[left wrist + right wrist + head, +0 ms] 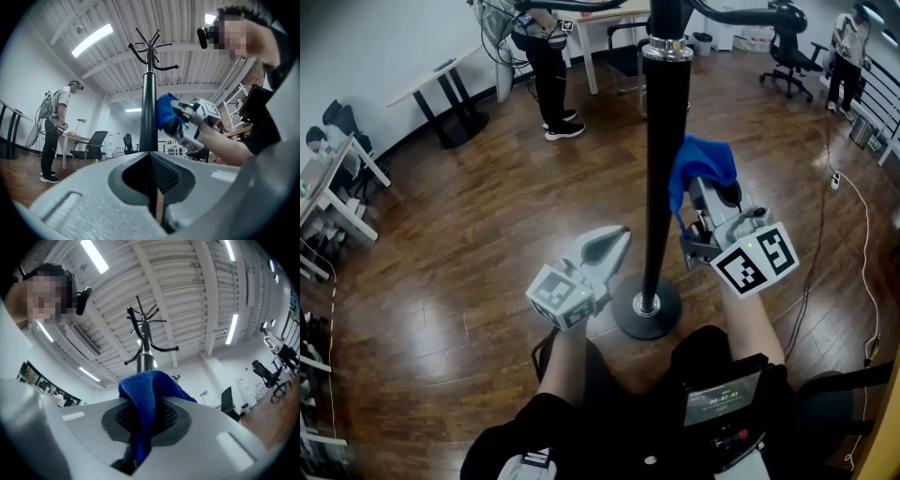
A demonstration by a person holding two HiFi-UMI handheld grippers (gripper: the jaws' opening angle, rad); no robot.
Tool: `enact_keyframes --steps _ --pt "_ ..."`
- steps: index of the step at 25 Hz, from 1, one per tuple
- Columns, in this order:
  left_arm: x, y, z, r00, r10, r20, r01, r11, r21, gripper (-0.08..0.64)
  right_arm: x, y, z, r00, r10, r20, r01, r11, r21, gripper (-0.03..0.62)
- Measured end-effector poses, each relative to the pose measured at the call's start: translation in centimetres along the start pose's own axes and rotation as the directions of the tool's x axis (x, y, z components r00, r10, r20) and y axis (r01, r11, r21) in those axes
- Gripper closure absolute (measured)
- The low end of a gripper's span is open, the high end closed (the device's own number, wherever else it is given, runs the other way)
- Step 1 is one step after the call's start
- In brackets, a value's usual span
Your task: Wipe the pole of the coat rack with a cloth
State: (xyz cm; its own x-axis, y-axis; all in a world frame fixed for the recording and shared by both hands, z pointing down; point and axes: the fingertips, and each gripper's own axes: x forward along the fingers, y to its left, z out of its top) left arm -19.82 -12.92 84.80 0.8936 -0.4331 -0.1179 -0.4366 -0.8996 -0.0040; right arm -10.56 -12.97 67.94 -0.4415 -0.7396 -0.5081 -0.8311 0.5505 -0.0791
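We can read almost nothing here. In the head view, the small dark screen on the black unit worn at the person's chest shows a row of pale digits set out like a clock, too small for us to read with certainty. The white cube with black square markers on the right gripper carries a blocky black-and-white pattern. The matching marker cube on the left gripper carries another. Neither forms letters or numbers.
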Motion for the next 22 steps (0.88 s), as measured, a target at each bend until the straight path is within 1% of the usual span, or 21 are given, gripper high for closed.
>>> enact_keyframes --steps 2,5,7,9,11,14,15,17,19,20,21,22 --pt "-0.2 -0.4 0.1 1.000 -0.008 -0.004 0.008 1.000 0.006 0.565 2.1 1.6 3.6 0.998 0.049 0.042 -0.046 0.996 -0.072 0.565" --pt "-0.4 -0.5 1.4 1.000 0.012 -0.004 -0.012 1.000 0.003 0.565 4.5 3.1 7.6 0.995 0.074 0.074 -0.056 0.975 -0.217 0.565" --pt "-0.6 -0.2 2.2 1.000 0.030 -0.002 -0.030 1.000 -0.002 0.565 5.6 4.1 8.9 0.994 0.082 0.077 -0.055 0.950 -0.308 0.565" --pt "-0.9 0.2 2.4 0.999 0.035 0.002 -0.035 0.999 -0.002 0.565 6.0 5.1 8.7 0.994 0.092 0.051 -0.065 0.917 -0.393 0.565" --pt "-1.1 0.4 2.1 1.000 0.027 0.008 -0.027 1.000 0.007 0.565 5.8 5.9 7.0 0.994 0.107 0.003 -0.095 0.892 -0.442 0.565" --pt "-1.3 0.5 1.2 1.000 0.010 0.013 -0.010 1.000 0.026 0.565 4.1 6.4 2.9 0.992 0.110 -0.058 -0.124 0.863 -0.489 0.565" --pt "-1.2 0.5 1.0 1.000 0.008 0.011 -0.009 1.000 0.028 0.565 3.3 6.4 1.5 0.991 0.112 -0.067 -0.131 0.860 -0.493 0.565" --pt "-1.0 0.5 1.1 1.000 0.015 0.006 -0.015 1.000 0.022 0.565 1.5 6.4 -1.7 0.989 0.121 -0.080 -0.145 0.868 -0.475 0.565" --pt "-1.1 0.7 0.9 1.000 0.023 0.004 -0.023 1.000 0.010 0.565 -0.7 6.1 -5.9 0.985 0.121 -0.119 -0.163 0.872 -0.461 0.565" --pt "-1.1 0.7 0.7 1.000 0.020 0.005 -0.020 1.000 0.005 0.565 -2.1 5.8 -8.5 0.979 0.114 -0.169 -0.181 0.863 -0.472 0.565" --pt "-1.0 0.7 0.5 1.000 0.015 0.003 -0.015 1.000 0.002 0.565 -3.6 5.3 -11.4 0.964 0.099 -0.246 -0.213 0.842 -0.495 0.565" --pt "-1.0 0.6 0.5 1.000 0.010 -0.001 -0.010 1.000 0.003 0.565 -5.2 4.8 -14.4 0.939 0.078 -0.336 -0.253 0.818 -0.516 0.565"
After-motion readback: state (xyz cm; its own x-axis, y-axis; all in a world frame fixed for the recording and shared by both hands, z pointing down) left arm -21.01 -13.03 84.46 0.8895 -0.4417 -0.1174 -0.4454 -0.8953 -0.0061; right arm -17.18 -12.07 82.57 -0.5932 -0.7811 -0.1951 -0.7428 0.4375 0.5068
